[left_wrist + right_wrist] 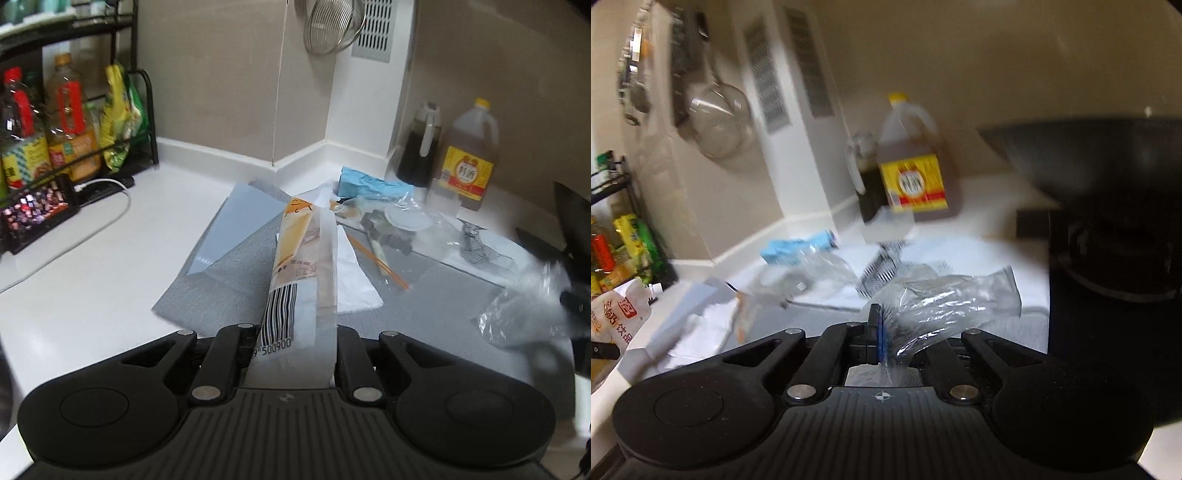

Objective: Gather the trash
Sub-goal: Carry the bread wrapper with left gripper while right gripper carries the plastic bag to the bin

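Left gripper (pixel 295 332) is clamped on a tall snack wrapper (pixel 301 273) held up over the grey mat (pixel 236 273); readable print is a barcode ending "500900", plus a yellow cartoon face at the top. Right gripper (pixel 882 332) has its fingers pressed together, pinching a crumpled clear plastic bag (pixel 945 306) lifted off the white counter (pixel 979 225). More trash lies on the mat: white napkin (pixel 354 280), orange stick (pixel 376 260), blue packet (pixel 365 184); behind stand a yellow-capped jug with red-yellow Chinese label (pixel 469 162) and a dark sauce bottle (pixel 421 147), a black wok (pixel 1100 158) at right.
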Demonstrator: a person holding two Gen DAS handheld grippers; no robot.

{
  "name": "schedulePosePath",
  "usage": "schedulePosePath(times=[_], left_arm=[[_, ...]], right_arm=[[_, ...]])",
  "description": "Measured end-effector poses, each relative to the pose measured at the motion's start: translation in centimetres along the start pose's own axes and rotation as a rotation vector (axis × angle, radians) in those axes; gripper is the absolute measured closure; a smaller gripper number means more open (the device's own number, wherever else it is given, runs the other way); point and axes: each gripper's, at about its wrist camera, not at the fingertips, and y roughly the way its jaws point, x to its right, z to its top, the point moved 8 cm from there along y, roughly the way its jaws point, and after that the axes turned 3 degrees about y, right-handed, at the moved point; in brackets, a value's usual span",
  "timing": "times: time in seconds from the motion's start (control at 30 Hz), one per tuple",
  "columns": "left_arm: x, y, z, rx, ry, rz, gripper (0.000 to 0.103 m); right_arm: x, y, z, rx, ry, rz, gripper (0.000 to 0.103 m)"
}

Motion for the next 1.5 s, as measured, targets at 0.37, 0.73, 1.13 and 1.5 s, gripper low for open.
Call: schedulePosePath(times=[0.37,0.73,1.13,1.5], left_arm=[[-3.3,-8.5,-8.7,-0.049,0.02,0.11,0.089],[-1.7,-12.0,-17.2,-0.106,0.011,0.087,0.089],[-1.2,-11.5,-21.9,-0.178,0.02,0.098,0.089],[-1.1,-10.6,-22.7,-0.21,0.016,0.092,0.089]], right_arm=[[-5.1,-6.4,0.8,0.028,-0.127,0.144,0.102],[-11.7,-12.4,-4.7,-0.097,-0.258,0.347,0.102],[-16.6,-14.4,-14.1,-0.322,-0.376,0.452,0.102],[-17.3,-14.0,-15.5,-0.368,-0.412,0.448,0.102]])
